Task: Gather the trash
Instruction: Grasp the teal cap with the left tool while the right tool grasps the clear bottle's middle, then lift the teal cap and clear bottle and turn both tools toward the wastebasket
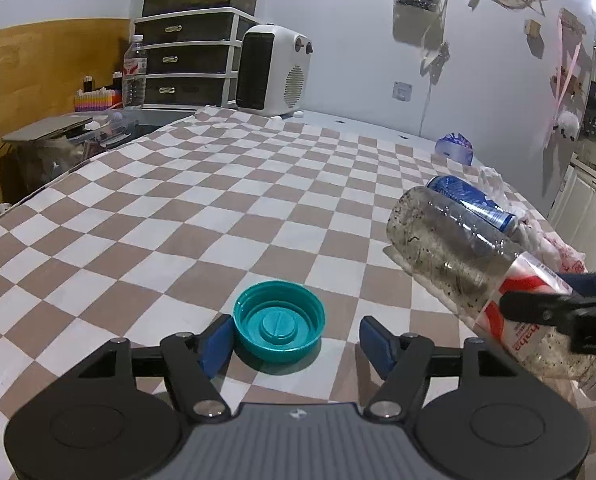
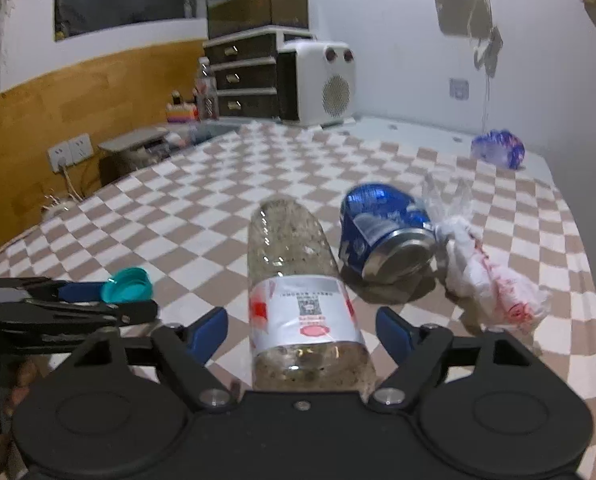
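Trash is lying spread over the checkered tablecloth [image 1: 178, 208], which is covering most of the table. Biggest of the pieces, a clear plastic bottle [image 2: 298, 280] with a red and white label and dark specks inside is lying lengthwise between the blue pads of the right gripper [image 2: 302, 334]; its jaws are standing apart with a gap showing on each side of the bottle, so they are not pressing it. Whether the bottle is resting on the cloth or on the gripper's body I cannot tell. Just beside it on the right, a dented blue can [image 2: 382, 232] is lying on its side, and a knotted white plastic bag [image 2: 494, 284] with red print is touching the can's far side. Smallest, a teal cap [image 1: 279, 326] is sitting open side up on the cloth between the fingers of the left gripper [image 1: 296, 340]; those jaws are standing apart too, the left pad right against the cap's rim, the right pad clear of it.
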